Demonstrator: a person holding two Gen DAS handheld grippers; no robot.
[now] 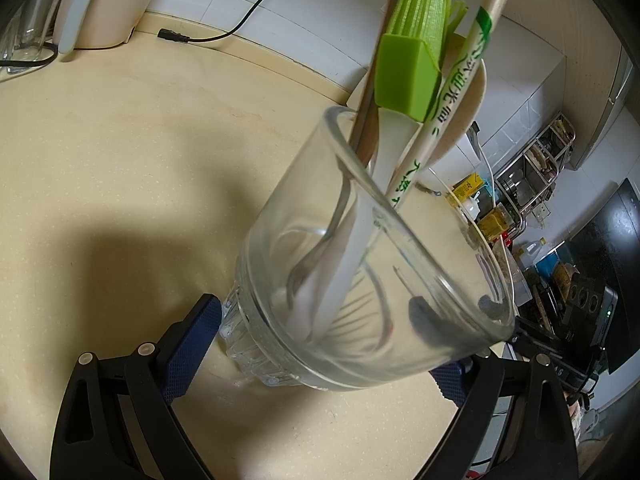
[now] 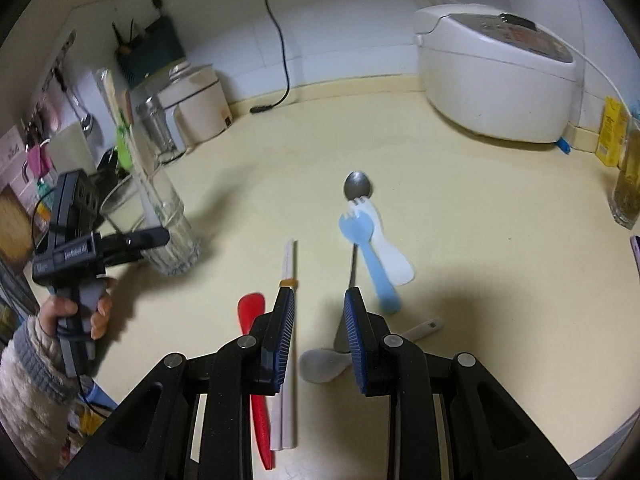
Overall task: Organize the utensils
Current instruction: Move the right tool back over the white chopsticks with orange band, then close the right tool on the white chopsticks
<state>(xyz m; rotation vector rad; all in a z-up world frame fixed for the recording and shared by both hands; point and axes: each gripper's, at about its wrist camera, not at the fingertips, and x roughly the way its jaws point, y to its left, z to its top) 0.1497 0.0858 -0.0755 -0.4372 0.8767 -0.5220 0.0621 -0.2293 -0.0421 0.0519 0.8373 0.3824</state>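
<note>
My left gripper (image 1: 324, 344) is shut on a clear glass (image 1: 360, 280), its blue pads (image 1: 192, 344) pressing the ribbed base from both sides. In the glass stand a green silicone brush (image 1: 412, 60), paper-wrapped chopsticks (image 1: 452, 92), a white spoon (image 1: 464, 120) and a brown stick. My right gripper (image 2: 319, 294) hovers open over the counter with nothing between its fingers. A pair of white chopsticks (image 2: 289, 264) lies under its left finger, beside a red utensil (image 2: 250, 312). Ahead lie a metal spoon (image 2: 357, 186), a blue fork (image 2: 368, 252) and a white fork (image 2: 388, 248). A grey-white spoon (image 2: 320, 364) lies below the right finger.
The cream countertop (image 2: 480, 220) carries a white rice cooker (image 2: 496, 72) at the back right and a cream appliance (image 2: 200, 100) with a black cable at the back left. A person's hand (image 2: 72, 312) holds the left gripper (image 2: 132, 240) at the left edge. Bottles and boxes stand far right.
</note>
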